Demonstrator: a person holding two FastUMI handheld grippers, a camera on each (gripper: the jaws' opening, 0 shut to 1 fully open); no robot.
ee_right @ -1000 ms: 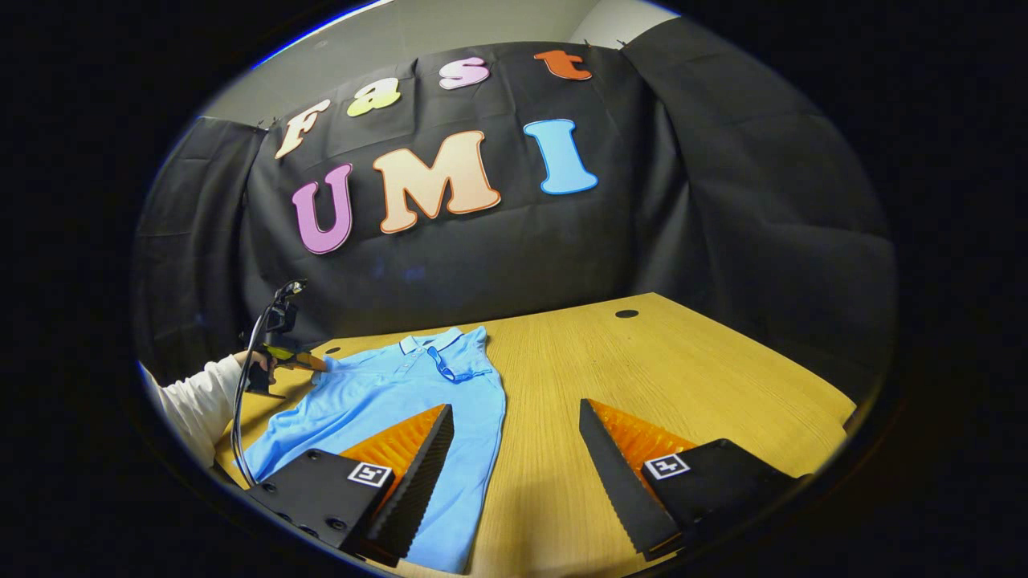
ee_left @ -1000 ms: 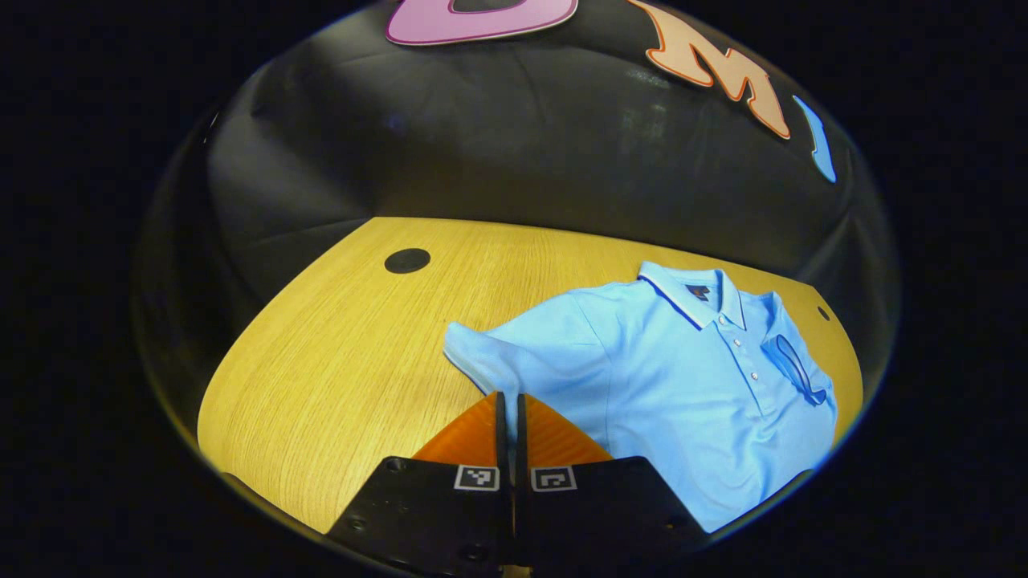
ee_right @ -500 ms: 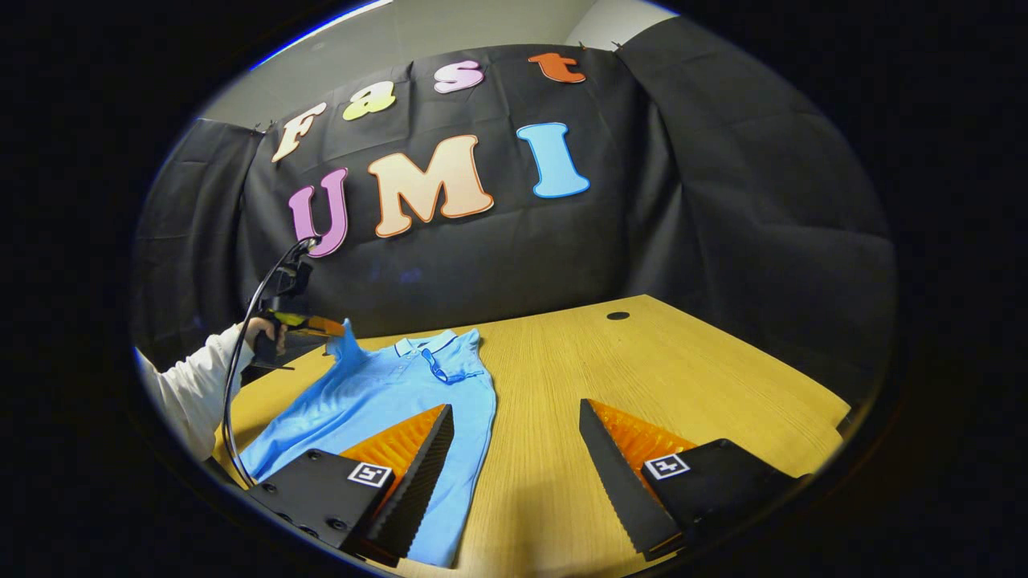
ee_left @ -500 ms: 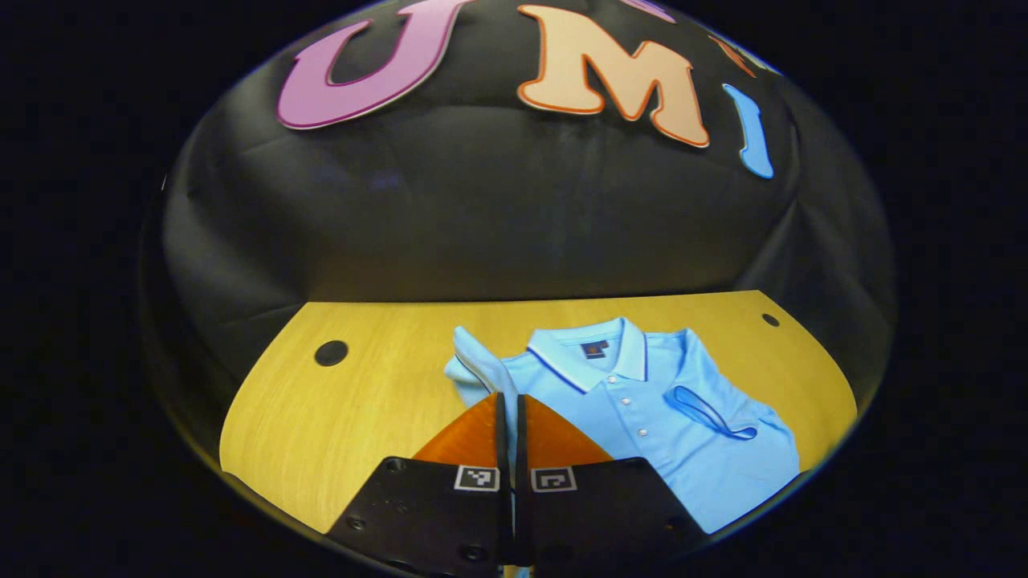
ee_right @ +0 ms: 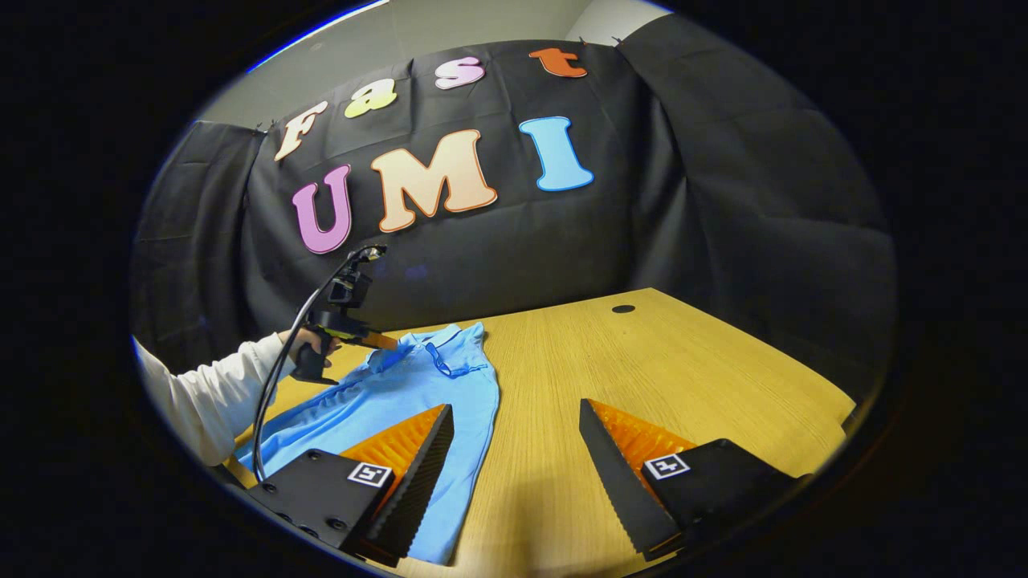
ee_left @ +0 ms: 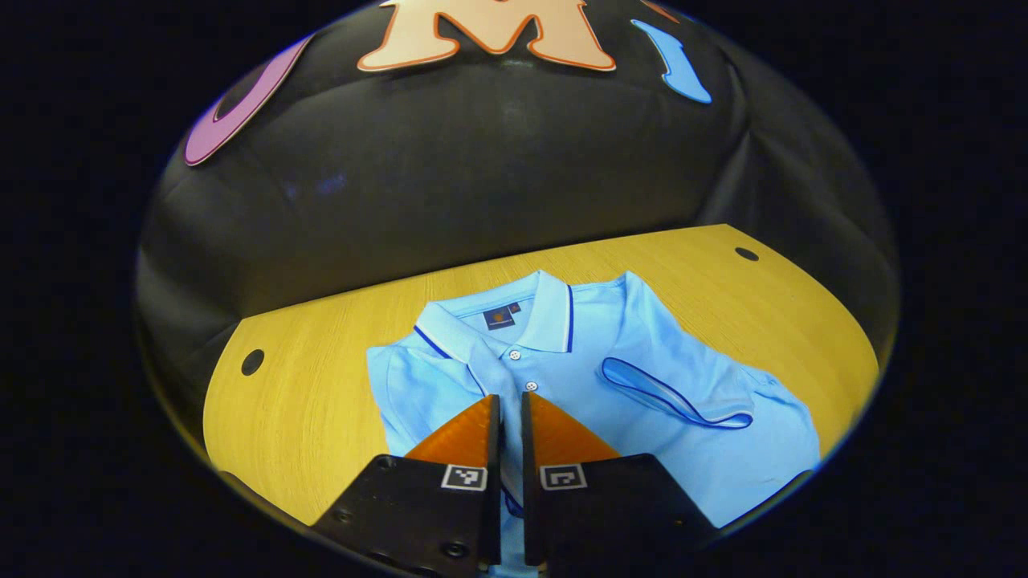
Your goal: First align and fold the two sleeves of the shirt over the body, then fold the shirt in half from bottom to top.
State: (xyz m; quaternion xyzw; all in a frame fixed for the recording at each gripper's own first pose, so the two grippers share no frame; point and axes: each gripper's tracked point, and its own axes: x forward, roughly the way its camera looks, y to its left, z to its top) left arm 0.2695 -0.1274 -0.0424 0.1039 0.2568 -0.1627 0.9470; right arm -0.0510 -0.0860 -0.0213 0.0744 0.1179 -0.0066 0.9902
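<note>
Black cloth backs a wooden tabletop point(ee_right: 642, 377) on which the blue polo shirt point(ee_left: 610, 401) lies face up, collar toward the far edge. One sleeve point(ee_left: 683, 397) is already folded across the chest. The left gripper point(ee_left: 510, 417) hovers over the placket with its fingers nearly pressed together, a strip of blue cloth between them, apparently the other sleeve's hem; whether they pinch it is hard to tell. Next it must lay that sleeve flat over the body. The right gripper point(ee_right: 514, 457) waits near the shirt's side, fingers spread wide and empty. The shirt's bottom hem is cut off.
</note>
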